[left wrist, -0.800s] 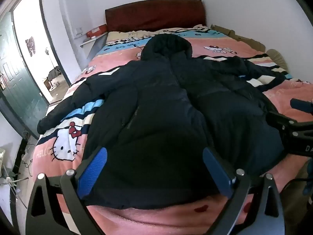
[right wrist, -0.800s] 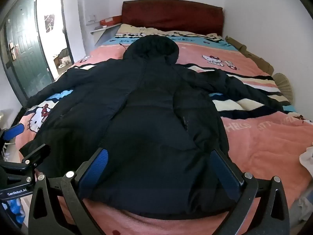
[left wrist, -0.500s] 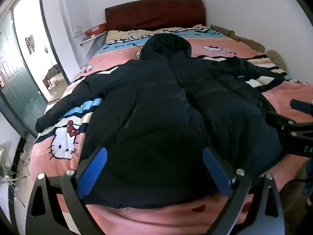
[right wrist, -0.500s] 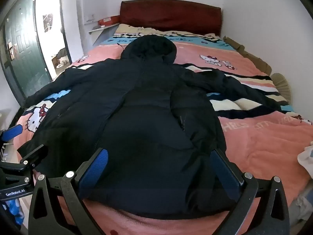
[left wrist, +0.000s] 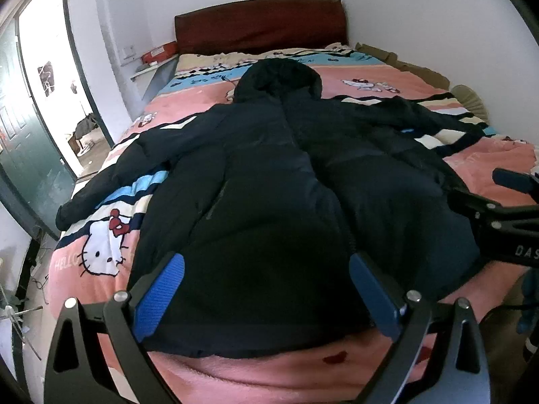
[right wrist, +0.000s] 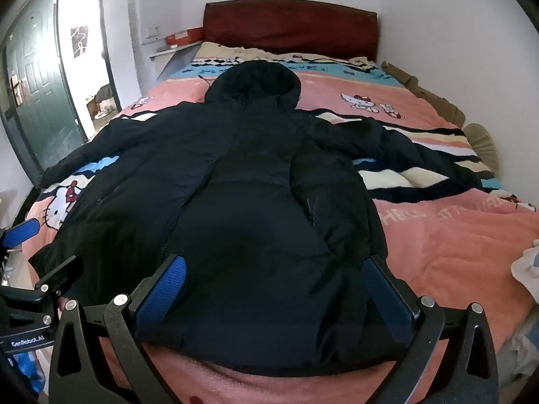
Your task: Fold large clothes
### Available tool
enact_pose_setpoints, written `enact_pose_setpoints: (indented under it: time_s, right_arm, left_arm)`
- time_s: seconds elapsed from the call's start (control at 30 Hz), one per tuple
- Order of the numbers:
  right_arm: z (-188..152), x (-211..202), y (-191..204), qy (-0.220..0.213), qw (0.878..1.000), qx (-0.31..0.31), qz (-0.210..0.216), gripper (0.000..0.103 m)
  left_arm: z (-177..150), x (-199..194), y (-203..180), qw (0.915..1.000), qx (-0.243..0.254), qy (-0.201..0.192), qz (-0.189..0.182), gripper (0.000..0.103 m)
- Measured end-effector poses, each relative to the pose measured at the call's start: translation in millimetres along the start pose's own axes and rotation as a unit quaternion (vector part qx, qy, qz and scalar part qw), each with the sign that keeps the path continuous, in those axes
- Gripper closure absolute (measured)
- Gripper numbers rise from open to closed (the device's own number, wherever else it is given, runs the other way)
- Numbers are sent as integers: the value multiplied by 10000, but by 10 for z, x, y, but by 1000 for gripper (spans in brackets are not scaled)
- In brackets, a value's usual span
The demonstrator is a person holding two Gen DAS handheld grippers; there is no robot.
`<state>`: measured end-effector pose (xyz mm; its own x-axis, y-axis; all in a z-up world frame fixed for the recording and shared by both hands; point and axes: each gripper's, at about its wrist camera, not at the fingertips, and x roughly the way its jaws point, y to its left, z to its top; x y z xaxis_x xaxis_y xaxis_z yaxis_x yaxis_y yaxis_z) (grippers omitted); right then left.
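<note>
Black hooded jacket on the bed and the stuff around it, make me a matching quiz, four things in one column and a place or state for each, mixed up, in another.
Things:
1. black jacket
2. hood
3. red box
4. left hand-held gripper

Places or states:
A. on the shelf beside the headboard
B. open, hanging over the hem
C. spread flat, sleeves out to both sides
D. pointing toward the headboard

Pairs: 1-C, 2-D, 3-A, 4-B
</note>
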<state>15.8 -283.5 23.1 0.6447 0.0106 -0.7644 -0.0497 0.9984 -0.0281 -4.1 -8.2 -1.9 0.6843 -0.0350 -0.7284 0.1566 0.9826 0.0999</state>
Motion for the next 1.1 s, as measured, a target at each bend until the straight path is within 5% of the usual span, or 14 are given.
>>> enact_pose_setpoints:
  time_s: [1.1]
  right_arm:
    - [-42, 130, -7, 150, 9999, 64, -57, 0]
  left_arm:
    - [-65, 230, 62, 9993, 158, 308, -108, 3]
